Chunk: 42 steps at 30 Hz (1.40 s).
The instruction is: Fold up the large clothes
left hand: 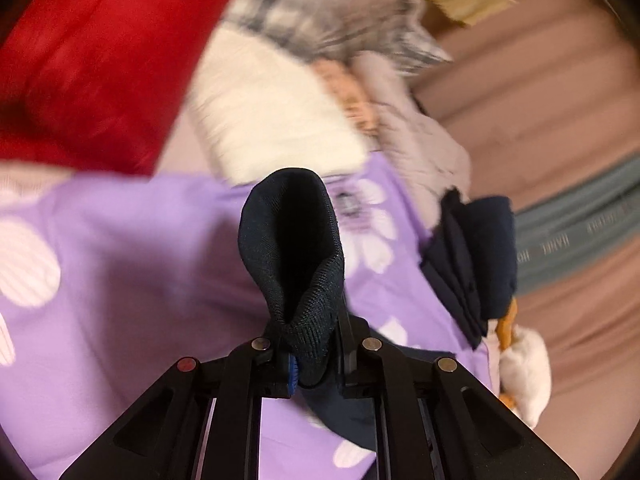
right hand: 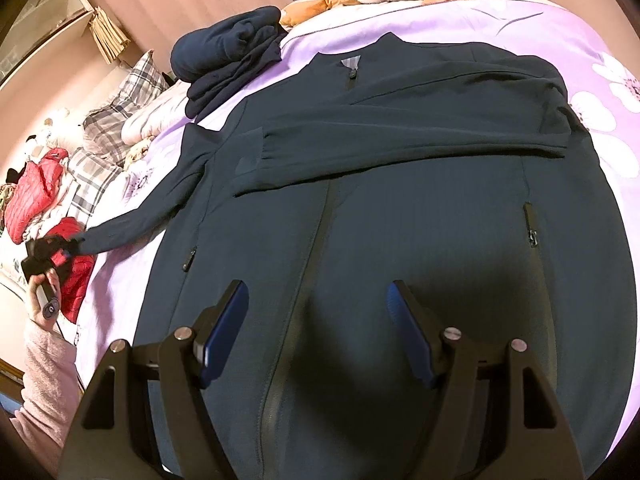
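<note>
A dark navy zip-up jacket is lying front-up across a lilac flowered bedspread, filling the middle of the right wrist view, one sleeve folded across its chest. The right claw is hovering spread above its lower front, gripping nothing. At the left edge, the left claw is pinching the other sleeve's cuff, pads pressed together on it.
</note>
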{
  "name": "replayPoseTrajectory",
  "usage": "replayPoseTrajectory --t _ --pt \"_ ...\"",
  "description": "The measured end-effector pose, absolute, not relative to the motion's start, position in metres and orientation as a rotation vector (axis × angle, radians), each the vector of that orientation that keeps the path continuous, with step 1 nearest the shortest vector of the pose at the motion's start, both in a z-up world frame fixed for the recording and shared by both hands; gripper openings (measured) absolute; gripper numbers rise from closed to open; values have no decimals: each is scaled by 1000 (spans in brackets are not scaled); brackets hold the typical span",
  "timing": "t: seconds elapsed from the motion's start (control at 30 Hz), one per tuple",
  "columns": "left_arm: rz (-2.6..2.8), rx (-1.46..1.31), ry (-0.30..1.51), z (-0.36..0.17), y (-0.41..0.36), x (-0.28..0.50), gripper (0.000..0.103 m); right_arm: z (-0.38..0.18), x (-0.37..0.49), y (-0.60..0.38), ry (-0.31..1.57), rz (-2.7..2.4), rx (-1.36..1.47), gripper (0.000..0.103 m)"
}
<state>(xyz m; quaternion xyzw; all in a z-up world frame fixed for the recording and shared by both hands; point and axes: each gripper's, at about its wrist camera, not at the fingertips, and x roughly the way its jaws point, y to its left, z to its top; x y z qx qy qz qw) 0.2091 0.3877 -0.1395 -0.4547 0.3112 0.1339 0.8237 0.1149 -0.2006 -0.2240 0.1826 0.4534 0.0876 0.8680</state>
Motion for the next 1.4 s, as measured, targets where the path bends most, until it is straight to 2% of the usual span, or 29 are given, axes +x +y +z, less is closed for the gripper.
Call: replayPoseTrajectory --t 0.33,0.6,0.77,0.9,1.07,1.13,1.17,1.3,1.37,1.4 --pt "98 -645 681 -47 277 255 10 -224 107 -201 923 222 441 72" --pt "-188 -357 734 9 93 294 10 -223 98 -224 877 236 502 72" --pt "-348 -184 793 -2 -33 295 11 -225 91 -257 847 189 570 74" --pt "-421 -116 891 -48 -116 297 10 -229 83 -285 830 146 620 74" --pt "-433 -8 991 -104 -181 301 11 -236 71 -315 830 79 650 74" --pt "-466 8 1086 -127 -197 304 21 -239 68 -326 832 49 671 78" --pt "-482 6 1126 -136 -201 306 34 -241 67 -332 834 28 686 79" --pt "-545 -30 1122 -131 -186 304 46 -244 69 -342 834 18 751 79" --pt "-573 -58 1110 -119 -169 305 79 -243 76 -347 824 26 780 80" --pt "-586 -74 1084 -109 -157 306 87 -242 79 -347 821 29 789 81"
